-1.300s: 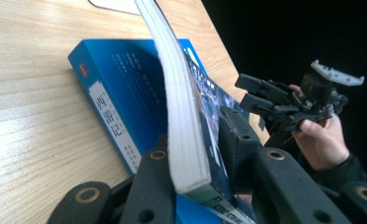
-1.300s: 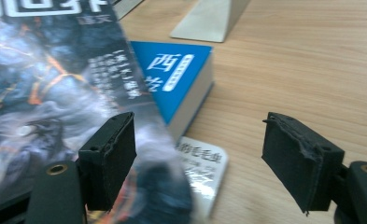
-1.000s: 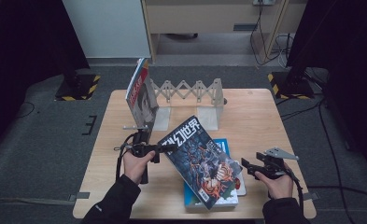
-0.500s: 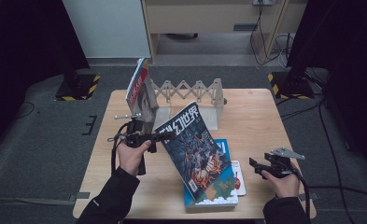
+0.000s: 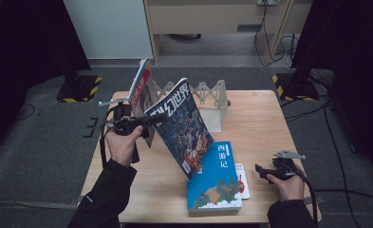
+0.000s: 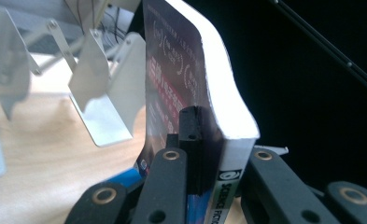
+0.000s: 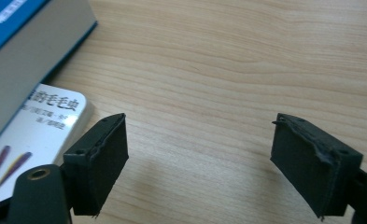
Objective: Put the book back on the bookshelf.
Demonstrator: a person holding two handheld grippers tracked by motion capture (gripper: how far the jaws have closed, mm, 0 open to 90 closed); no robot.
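Progress: your left tool (image 5: 148, 121) clamps the magazine (image 5: 181, 126) by its spine, mid-frame, tilted near the rack (image 5: 208, 97) | Left: slotting it; two books (image 5: 215, 178) lower centre | Right tool (image 5: 265, 172): wide, empty.

**What the cameras can't quite catch**

The raised magazine (image 5: 180, 124) covers the middle of the folding rack (image 5: 208, 97) and the blue book's (image 5: 216, 178) upper left corner. That book overlaps the white booklet (image 5: 241, 180). In the left gripper view, the magazine's top runs off frame, cover print blurred. The left hand-held gripper (image 5: 148, 121) hides its tips behind the magazine's edge.
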